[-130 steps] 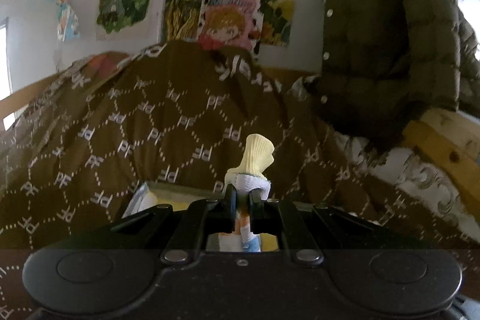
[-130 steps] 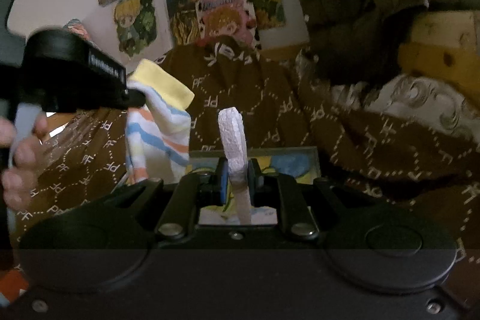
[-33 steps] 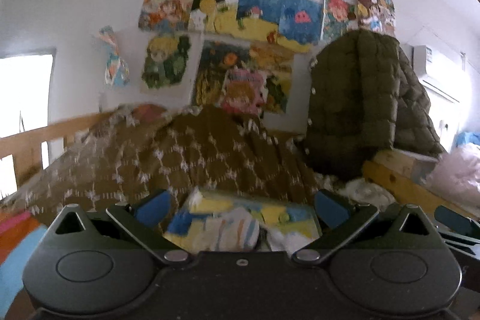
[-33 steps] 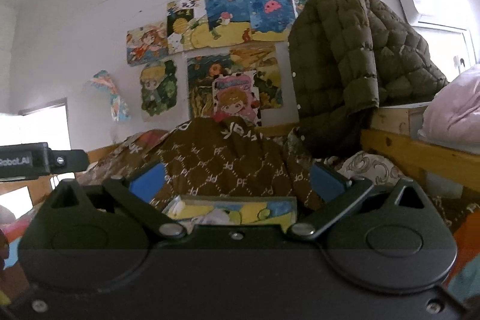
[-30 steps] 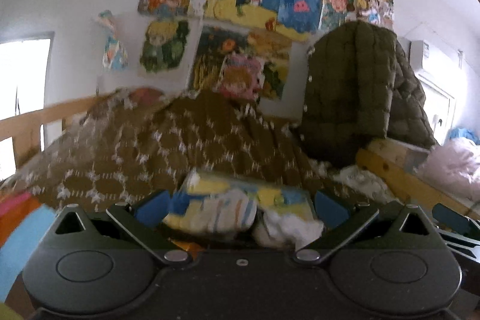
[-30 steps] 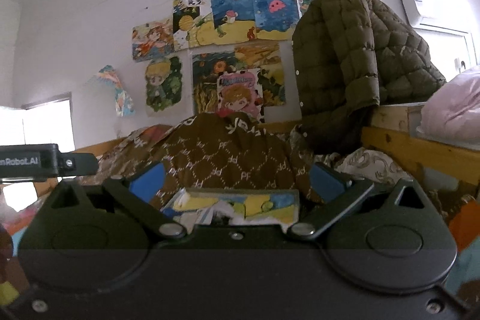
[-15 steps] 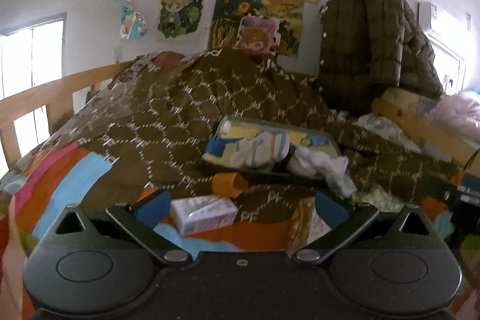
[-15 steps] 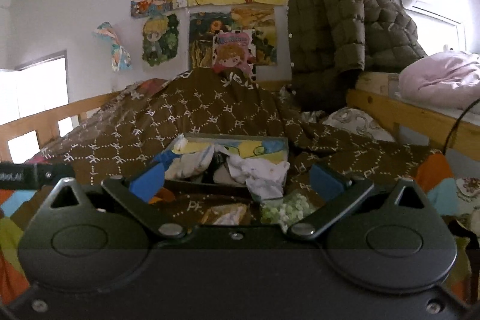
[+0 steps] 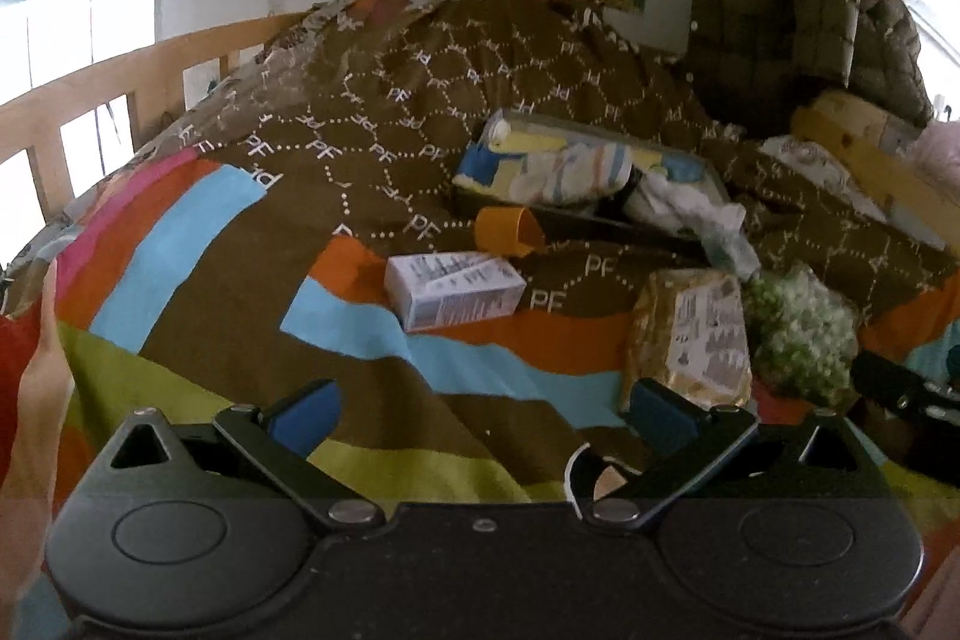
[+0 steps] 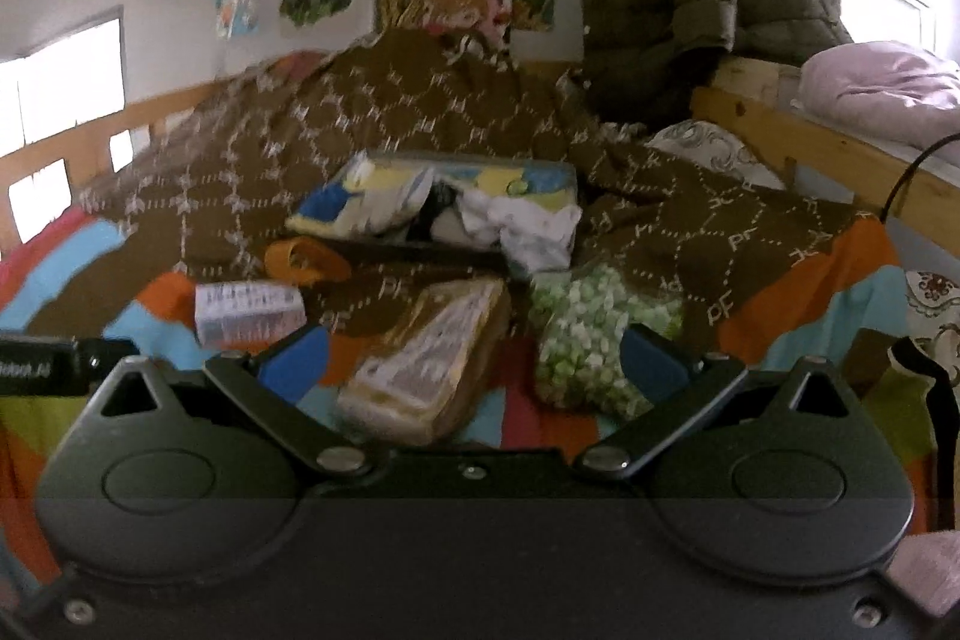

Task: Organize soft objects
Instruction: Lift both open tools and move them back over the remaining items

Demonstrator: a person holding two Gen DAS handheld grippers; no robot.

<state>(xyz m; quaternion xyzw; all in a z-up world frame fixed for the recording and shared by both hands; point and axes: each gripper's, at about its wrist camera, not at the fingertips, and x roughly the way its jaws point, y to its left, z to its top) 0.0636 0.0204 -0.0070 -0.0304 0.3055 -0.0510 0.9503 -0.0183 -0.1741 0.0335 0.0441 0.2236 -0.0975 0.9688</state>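
Meanwhile both tools, left (image 9: pixel 480 409) and right (image 10: pixel 474 352), gape wide, empty, above carton (image 9: pixel 454 289), orange cup (image 9: pixel 509 231), snack bags (image 10: pixel 579 340).

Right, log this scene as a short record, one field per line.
setting: bed with a patterned blanket
tray: shallow tray on the blanket, holding the soft items
striped sock: in the tray, left part
white sock: in the tray, spilling over its front edge
in front of tray: orange cup on its side, white carton, tan packet, green-and-white bag
left hand-held gripper: open, empty
right hand-held gripper: open, empty
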